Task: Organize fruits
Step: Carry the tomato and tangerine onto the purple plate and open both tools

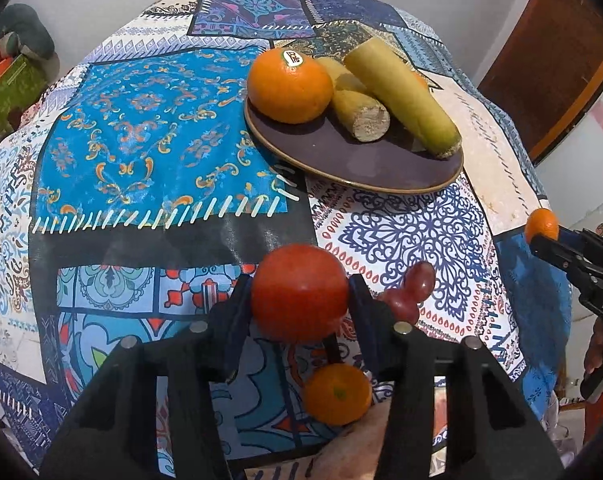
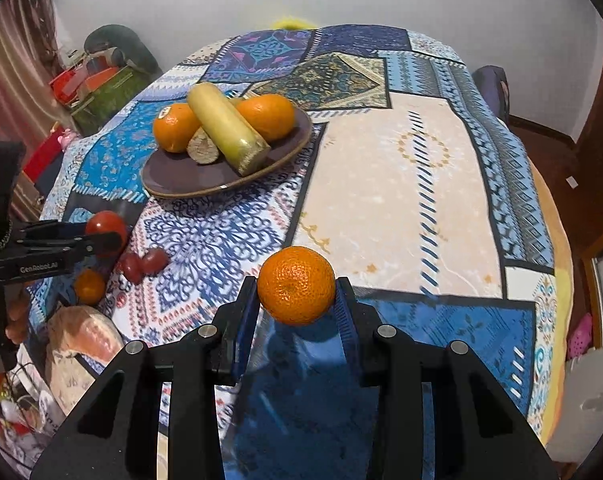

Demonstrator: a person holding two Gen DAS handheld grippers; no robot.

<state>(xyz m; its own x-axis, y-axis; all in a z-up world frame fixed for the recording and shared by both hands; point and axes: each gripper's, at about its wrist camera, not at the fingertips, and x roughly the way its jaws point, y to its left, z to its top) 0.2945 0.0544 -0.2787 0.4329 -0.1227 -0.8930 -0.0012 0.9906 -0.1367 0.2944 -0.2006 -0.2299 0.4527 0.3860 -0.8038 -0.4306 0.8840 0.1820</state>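
Observation:
My left gripper (image 1: 300,304) is shut on a red tomato (image 1: 297,280) low over the patterned tablecloth; the right wrist view shows the same gripper (image 2: 106,240) and tomato (image 2: 103,222) at the left. Beside it lie red grapes (image 1: 409,292) (image 2: 145,263) and a small mandarin (image 1: 337,394) (image 2: 89,286). My right gripper (image 2: 297,300) is shut on a mandarin (image 2: 296,285), held above the cloth's blue patch; the left wrist view shows it at the right edge (image 1: 542,224). A dark plate (image 1: 341,152) (image 2: 173,176) farther back holds oranges and two yellowish stalk pieces.
The round table carries a patchwork cloth (image 2: 401,184) that drops off at the edges. A pale wrapped bundle (image 2: 81,340) sits at the near left edge. Boxes and clutter (image 2: 101,76) stand beyond the table's left side, a wooden door (image 1: 557,80) on the right.

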